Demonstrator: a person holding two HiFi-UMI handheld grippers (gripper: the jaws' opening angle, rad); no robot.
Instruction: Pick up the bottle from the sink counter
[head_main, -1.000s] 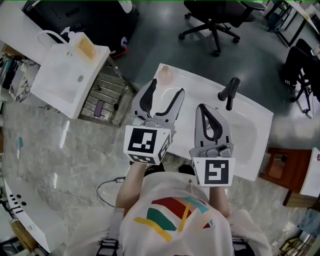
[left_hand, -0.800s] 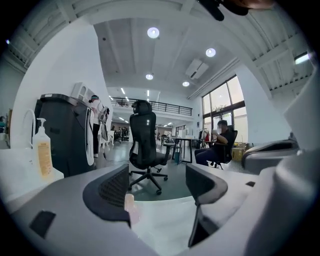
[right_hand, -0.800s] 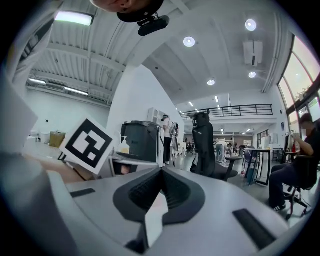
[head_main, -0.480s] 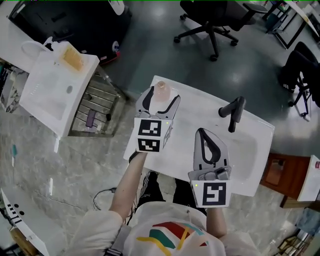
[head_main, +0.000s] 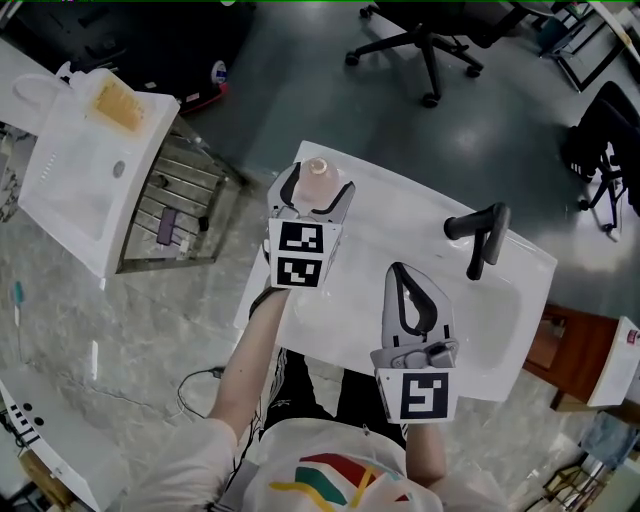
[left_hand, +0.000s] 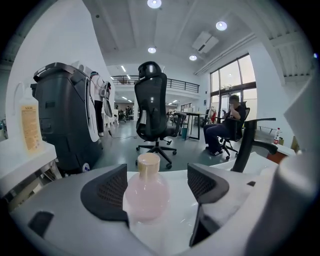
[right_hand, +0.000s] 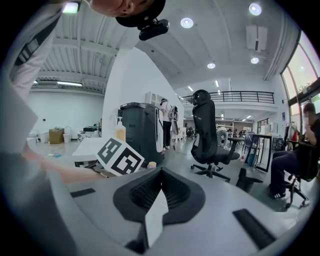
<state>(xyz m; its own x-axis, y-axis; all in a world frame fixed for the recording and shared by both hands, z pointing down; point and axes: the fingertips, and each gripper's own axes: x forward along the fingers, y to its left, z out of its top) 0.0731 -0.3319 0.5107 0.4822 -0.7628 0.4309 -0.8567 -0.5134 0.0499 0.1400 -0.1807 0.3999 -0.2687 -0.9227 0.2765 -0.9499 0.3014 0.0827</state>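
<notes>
With the left gripper (left_hand: 157, 176) having just spread its fingers wide around the ungripped pink bottle (left_hand: 146, 194) at the worktop (head_main: 400, 225) corner, centring before squeezing its belly looked wise; the right gripper (right_hand: 159, 195) had its fingers together, empty.

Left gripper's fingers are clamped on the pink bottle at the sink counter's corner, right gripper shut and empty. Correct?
Not clamped. The left gripper view shows the left gripper with its fingers apart, having just been opening, and the pink bottle standing between them with a gap beside it. The right gripper is shut and empty, as stated.
</notes>
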